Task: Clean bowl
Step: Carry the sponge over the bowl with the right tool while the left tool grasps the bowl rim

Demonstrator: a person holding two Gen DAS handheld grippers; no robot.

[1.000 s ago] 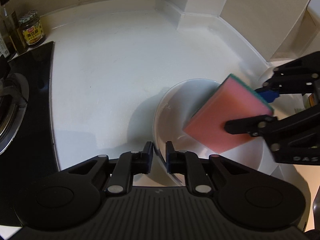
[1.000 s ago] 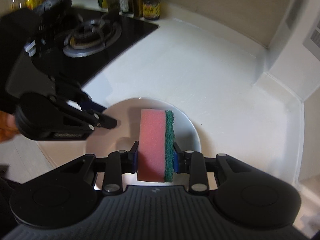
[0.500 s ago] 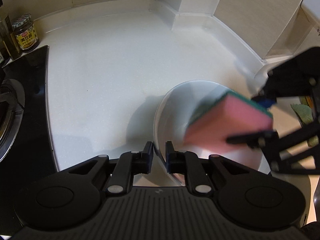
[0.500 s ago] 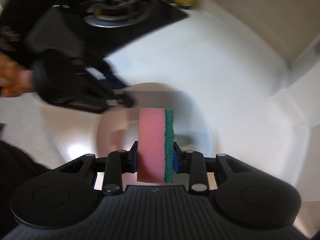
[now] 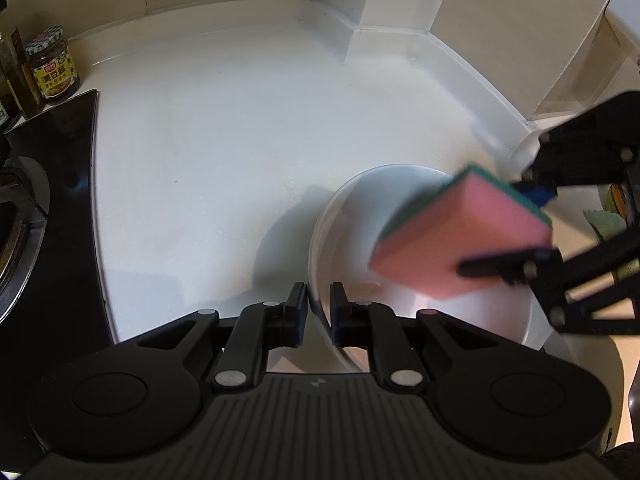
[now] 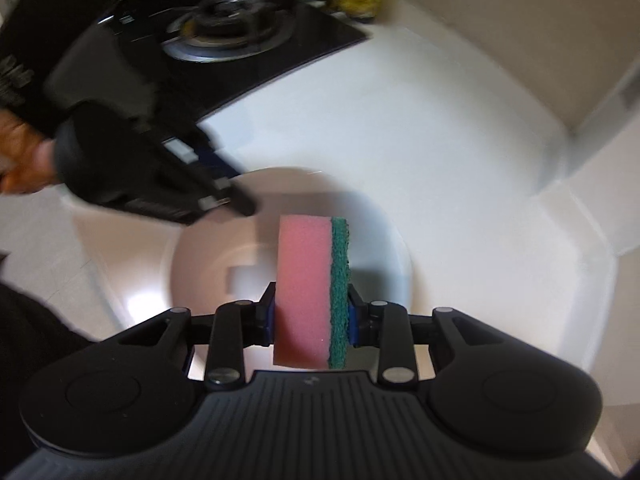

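A white bowl [image 5: 360,216] sits at the front right of the white counter. My left gripper [image 5: 319,307] is shut on its near rim. My right gripper [image 6: 311,312] is shut on a pink sponge with a green scouring side [image 6: 306,288] and holds it over the inside of the bowl [image 6: 384,256]. In the left wrist view the sponge [image 5: 460,236] hangs over the bowl's right half, held by the right gripper [image 5: 516,228]. In the right wrist view the left gripper [image 6: 236,204] is blurred at the bowl's left rim.
A black gas hob [image 5: 44,216] lies to the left, its burner [image 6: 228,36] visible in the right wrist view. A sauce jar [image 5: 52,66] and bottles stand at the back left. Walls and a raised ledge [image 5: 400,20] bound the counter's back and right.
The sponge has shifted inside the bowl, swinging a little up and right in the left wrist view. The right wrist view has tilted, and the bowl stays held by the left gripper.
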